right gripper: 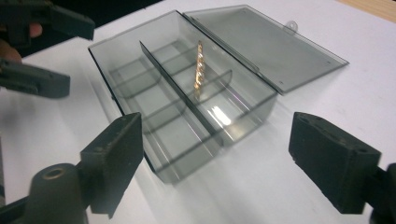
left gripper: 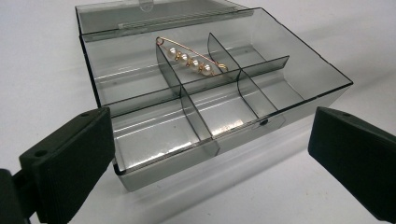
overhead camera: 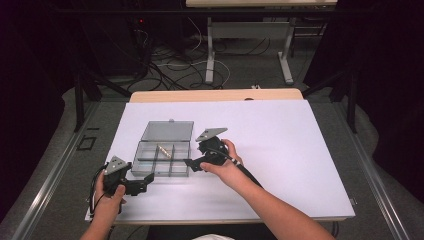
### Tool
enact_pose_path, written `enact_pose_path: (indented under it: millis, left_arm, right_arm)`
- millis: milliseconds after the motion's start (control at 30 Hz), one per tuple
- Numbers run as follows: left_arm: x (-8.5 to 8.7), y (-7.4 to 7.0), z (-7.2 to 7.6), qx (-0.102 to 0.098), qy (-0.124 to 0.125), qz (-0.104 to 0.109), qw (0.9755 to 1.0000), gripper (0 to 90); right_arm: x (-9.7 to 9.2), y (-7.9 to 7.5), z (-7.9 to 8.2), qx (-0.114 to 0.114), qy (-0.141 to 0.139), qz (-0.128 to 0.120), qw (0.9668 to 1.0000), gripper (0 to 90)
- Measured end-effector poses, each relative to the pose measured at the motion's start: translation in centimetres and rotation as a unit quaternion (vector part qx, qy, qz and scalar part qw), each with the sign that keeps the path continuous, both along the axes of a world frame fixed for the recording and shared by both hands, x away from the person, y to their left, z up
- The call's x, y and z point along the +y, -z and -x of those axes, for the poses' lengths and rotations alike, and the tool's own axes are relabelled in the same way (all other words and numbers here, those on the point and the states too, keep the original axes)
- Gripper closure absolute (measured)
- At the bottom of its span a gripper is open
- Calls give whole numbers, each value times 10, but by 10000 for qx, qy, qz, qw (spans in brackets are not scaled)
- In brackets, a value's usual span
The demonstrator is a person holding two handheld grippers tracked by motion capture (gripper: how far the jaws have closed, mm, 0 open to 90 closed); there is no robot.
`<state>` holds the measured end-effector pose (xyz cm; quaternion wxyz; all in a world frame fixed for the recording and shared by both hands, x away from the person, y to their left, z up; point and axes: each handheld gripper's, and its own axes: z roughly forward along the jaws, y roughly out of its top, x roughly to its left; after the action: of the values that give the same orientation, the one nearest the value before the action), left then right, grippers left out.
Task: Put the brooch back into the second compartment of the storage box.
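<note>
- On the white sheet-covered table (overhead camera: 280,150), a smoke-grey transparent plastic compartment box (overhead camera: 162,159) is seen left of centre, with its hinged lid (overhead camera: 167,130) folded fully open and lying flat behind it.
- Inside the box, a gold-wire pin strung with four white pearls (left gripper: 191,60) is found in a middle compartment of the rear row, next to the hinge; it is propped with its ends resting on the dividers, as the left gripper view shows.
- From the right gripper view, the same pin (right gripper: 198,70) is seen end-on as a slim gold line just beside the long central divider.
- The other compartments visible in the gripper views hold nothing.
- The left gripper (overhead camera: 142,184) is held just before the near left corner of the box; its black jaws are spread wide, with nothing between them, and the box front is framed by them without being touched.
- The right gripper (overhead camera: 192,164) is held just beside the right end wall of the box, pointing toward it; its jaws are parted wide, nothing is pinched, and the pads stand apart from the box.
- Each gripper is carried in one hand, and a grey three-cornered plate (overhead camera: 211,133) is borne on top of the right one.
</note>
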<state>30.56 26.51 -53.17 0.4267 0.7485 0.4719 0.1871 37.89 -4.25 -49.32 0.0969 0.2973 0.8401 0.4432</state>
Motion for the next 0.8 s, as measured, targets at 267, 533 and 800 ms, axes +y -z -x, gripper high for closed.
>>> enact_pose_path:
  millis: [267, 533, 800]
  left_arm:
    - [0, 0, 0, 8, -6, 21, 10000, 5]
    - [0, 0, 0, 81, 24, -3, 10000, 5]
    - [-1, 0, 0, 64, 12, -15, 10000, 5]
  right_arm:
    - [-31, 2, 5, -69, 285, -139, 9995, 150]
    - [-68, 7, 15, -157, 514, -21, 9986, 33]
    - [-104, 12, 31, -239, 815, 79, 9964, 0]
